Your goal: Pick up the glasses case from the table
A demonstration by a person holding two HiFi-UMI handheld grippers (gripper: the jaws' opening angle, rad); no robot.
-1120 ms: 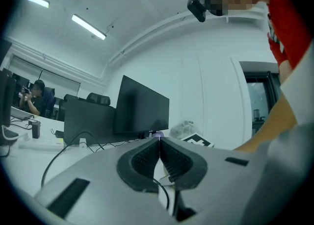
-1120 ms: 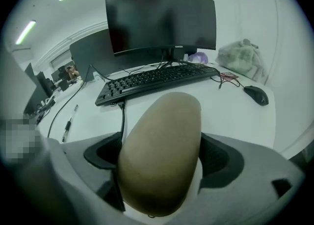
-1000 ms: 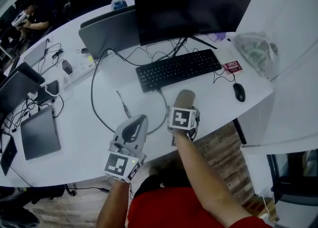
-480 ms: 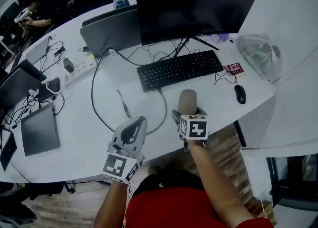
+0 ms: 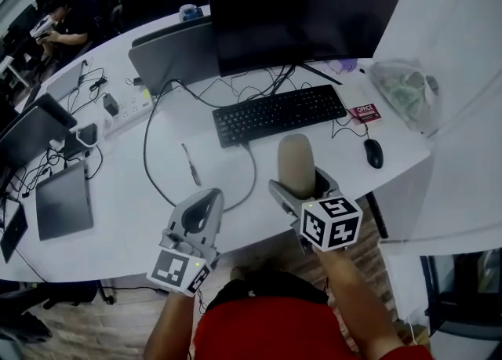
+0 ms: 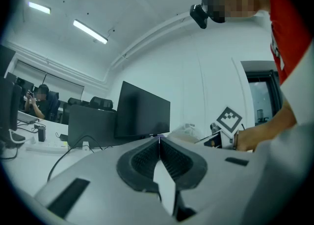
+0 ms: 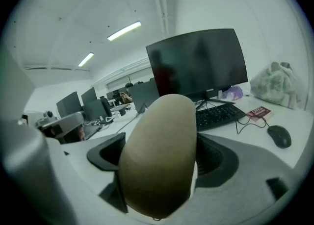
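The glasses case [image 5: 296, 164] is a beige rounded oblong. It hangs above the white table [image 5: 125, 194], near its front edge, just in front of the keyboard. My right gripper [image 5: 302, 188] is shut on its near end; its jaws have just been closing with the case between them. In the right gripper view the case [image 7: 159, 155] fills the gap between both pads and sticks out ahead. My left gripper [image 5: 202, 208] hovers to the left over the table's front edge. Its jaws are shut with nothing in them, and the pads meet in the left gripper view [image 6: 158, 145].
A black keyboard [image 5: 274, 111] and a dark monitor [image 5: 302, 9] stand behind the case. A mouse [image 5: 374, 153] and a plastic bag [image 5: 404, 92] lie at the right. A pen [image 5: 190, 164], cables, a power strip [image 5: 129, 107] and a closed laptop [image 5: 63, 205] are at the left.
My right gripper has risen off the table with the glasses case, coming toward the camera and tilting its nose upward. The left gripper has lifted slightly.
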